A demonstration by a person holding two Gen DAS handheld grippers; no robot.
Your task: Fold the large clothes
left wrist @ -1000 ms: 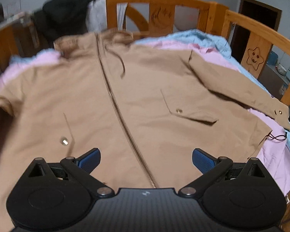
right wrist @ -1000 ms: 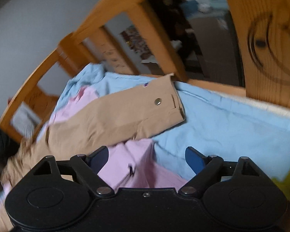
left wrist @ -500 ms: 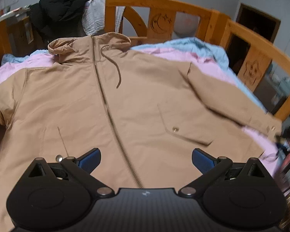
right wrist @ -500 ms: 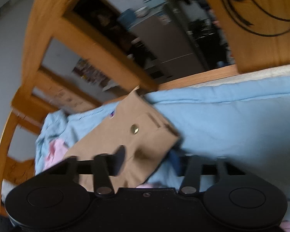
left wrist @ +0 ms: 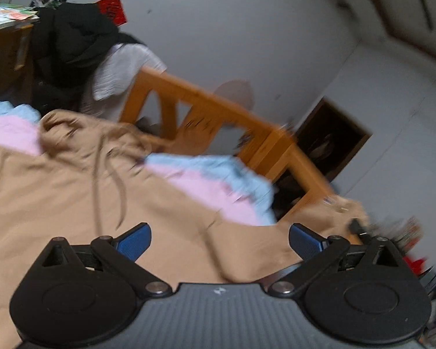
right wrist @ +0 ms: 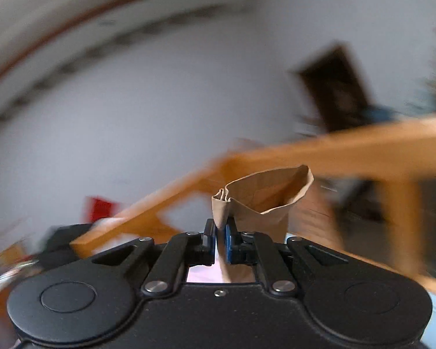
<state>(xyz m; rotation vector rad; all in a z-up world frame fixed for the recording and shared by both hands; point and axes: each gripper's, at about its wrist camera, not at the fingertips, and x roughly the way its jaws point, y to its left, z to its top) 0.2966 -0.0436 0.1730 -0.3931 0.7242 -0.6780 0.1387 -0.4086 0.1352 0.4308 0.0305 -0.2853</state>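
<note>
While the pictures were blurry, the biggest thing in them was the wooden bed frame [left wrist: 206,110], which ran behind the bedding in the left wrist view and crossed the right wrist view too. On the bed lay the tan jacket [left wrist: 72,192], spread out over a pink sheet [left wrist: 206,192] and a light blue sheet [left wrist: 218,165]. Its hood end and drawstrings pointed toward the frame. A pile of black clothes [left wrist: 69,40] sat behind the bed on the left, with a white cloth [left wrist: 116,72] hanging just beside it. A dark doorway [left wrist: 331,145] showed in the gray wall. A red paper [left wrist: 113,7] hung on the wall above the black pile, but its marks were too blurry to read.

The left gripper [left wrist: 219,240] hung over the jacket with its blue fingers [left wrist: 133,240] spread wide apart, and nothing was between them.

The right gripper [right wrist: 220,232] was squeezed tight on the sleeve cuff [right wrist: 264,195] of the jacket. The cuff stood up above the fingers, with its round opening showing. In the left wrist view, the sleeve stretched off to the right, lifted up from the bed.
</note>
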